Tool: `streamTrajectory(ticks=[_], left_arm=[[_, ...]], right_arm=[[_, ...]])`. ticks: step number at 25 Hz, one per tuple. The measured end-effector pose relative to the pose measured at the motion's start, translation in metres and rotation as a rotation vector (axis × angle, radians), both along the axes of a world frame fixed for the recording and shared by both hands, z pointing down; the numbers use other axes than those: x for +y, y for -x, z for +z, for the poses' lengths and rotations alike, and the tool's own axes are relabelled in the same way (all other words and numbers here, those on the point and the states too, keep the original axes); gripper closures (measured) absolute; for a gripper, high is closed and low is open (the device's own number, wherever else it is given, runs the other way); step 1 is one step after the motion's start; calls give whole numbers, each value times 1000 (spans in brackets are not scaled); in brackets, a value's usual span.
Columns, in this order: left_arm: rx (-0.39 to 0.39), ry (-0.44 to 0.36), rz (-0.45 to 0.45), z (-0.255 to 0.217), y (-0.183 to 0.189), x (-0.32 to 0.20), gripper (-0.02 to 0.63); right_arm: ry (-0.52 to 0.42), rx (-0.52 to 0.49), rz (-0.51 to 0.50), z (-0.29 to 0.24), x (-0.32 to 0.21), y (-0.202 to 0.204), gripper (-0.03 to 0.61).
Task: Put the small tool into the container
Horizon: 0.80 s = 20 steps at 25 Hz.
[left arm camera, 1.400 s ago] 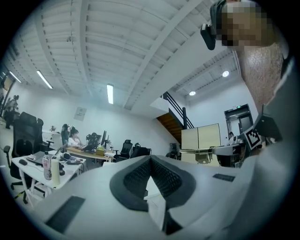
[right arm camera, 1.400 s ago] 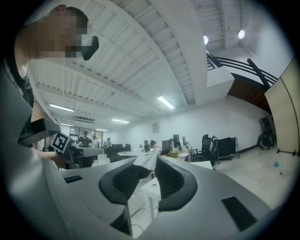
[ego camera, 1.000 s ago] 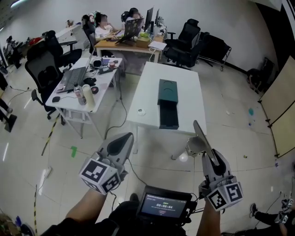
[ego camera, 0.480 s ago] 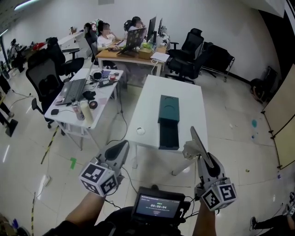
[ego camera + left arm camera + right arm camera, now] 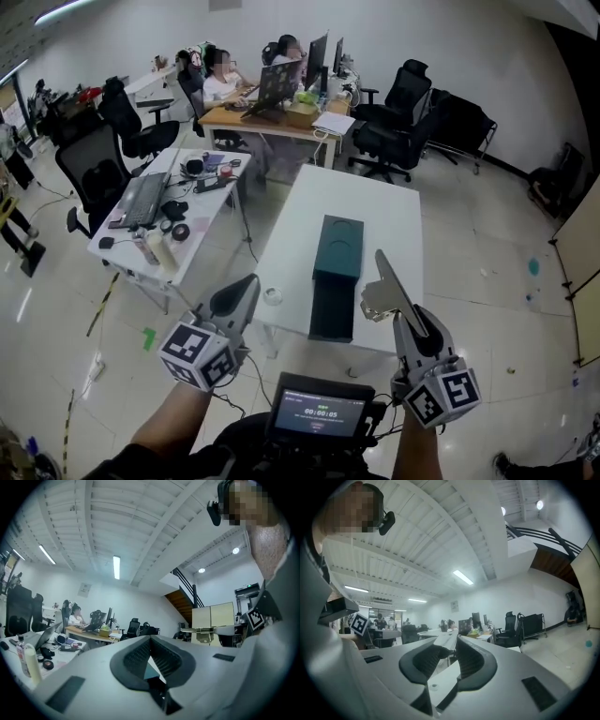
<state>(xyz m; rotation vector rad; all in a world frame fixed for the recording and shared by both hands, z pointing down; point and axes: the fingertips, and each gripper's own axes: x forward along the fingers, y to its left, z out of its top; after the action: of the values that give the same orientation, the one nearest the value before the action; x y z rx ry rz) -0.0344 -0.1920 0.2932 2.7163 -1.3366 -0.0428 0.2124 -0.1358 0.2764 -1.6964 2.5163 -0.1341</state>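
Observation:
A dark green container (image 5: 338, 240) lies lengthwise on the white table (image 5: 291, 246), its near half an open dark tray. My right gripper (image 5: 406, 321) hovers over the table's near right corner, shut on the small tool (image 5: 383, 278), a flat grey blade that sticks out forward past the jaws. In the right gripper view the tool (image 5: 446, 641) lies flat between the pads of the right gripper (image 5: 449, 652). My left gripper (image 5: 246, 289) hangs at the table's near left edge, jaws together and nothing in them. The container (image 5: 151, 671) shows through the left gripper (image 5: 150, 641).
A small white roll (image 5: 273, 296) sits on the table left of the container. A cluttered desk (image 5: 155, 225) with a laptop and bottles stands to the left, with office chairs (image 5: 94, 173) beside it. People work at a far desk (image 5: 267, 117). A screen (image 5: 319, 412) is mounted below me.
The table and container have come nearer and lower in the head view. Both grippers now reach the table's near edge. The right gripper still holds the tool.

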Motion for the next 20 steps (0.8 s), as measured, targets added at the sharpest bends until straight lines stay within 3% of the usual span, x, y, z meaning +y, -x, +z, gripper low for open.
streamTrajectory(ticks=[8,17,20], left_arm=[[-43,57,-43,27,-55,-70,584],[-94,73,-4,56,-35,-137,584],[-74,108,18,73,-23,-156,584]], right_arm=[[83,-17,-80,50,-82,-38,478],[191,-32,-25,110,-141,-11,479],[250,-29,0,139,-155,6,479]])
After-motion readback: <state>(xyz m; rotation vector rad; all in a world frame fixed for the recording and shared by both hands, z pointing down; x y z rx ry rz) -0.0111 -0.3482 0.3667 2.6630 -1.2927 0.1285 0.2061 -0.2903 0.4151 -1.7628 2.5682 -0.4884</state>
